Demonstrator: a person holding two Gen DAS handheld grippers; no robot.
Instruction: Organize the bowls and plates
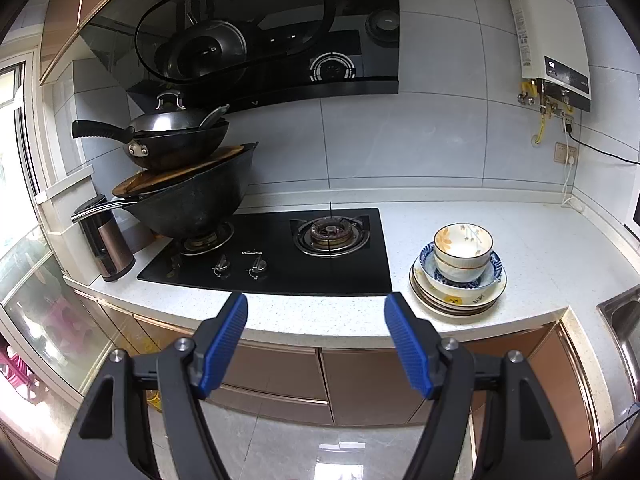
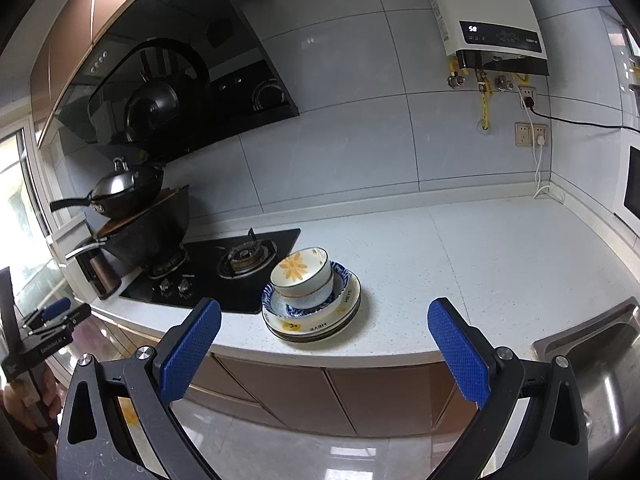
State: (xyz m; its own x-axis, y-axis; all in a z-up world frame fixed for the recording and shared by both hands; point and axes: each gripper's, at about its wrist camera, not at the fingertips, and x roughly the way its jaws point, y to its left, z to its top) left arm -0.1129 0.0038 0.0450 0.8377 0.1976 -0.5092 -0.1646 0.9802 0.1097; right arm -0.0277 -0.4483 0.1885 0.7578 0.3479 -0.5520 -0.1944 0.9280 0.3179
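Note:
A stack of dishes stands on the white counter (image 1: 540, 248) right of the hob. On top sits a cream bowl with orange flowers (image 1: 463, 249) (image 2: 301, 276), inside a blue-patterned bowl (image 1: 493, 270) (image 2: 276, 304), on several plates (image 1: 456, 300) (image 2: 316, 326). My left gripper (image 1: 316, 312) hangs open in front of the counter edge, left of the stack, nothing between its blue pads. My right gripper (image 2: 325, 322) is open too, back from the counter edge, with the stack seen between its fingers but well beyond them. The left gripper (image 2: 56, 312) also shows at the far left of the right wrist view.
A black gas hob (image 1: 280, 248) (image 2: 224, 272) carries stacked woks (image 1: 188, 184) (image 2: 140, 216) on its left burner. A brown canister (image 1: 108, 240) stands left of it. A steel sink (image 1: 624, 320) (image 2: 592, 364) lies to the right. A water heater (image 2: 496, 28) hangs on the tiled wall, with cables below.

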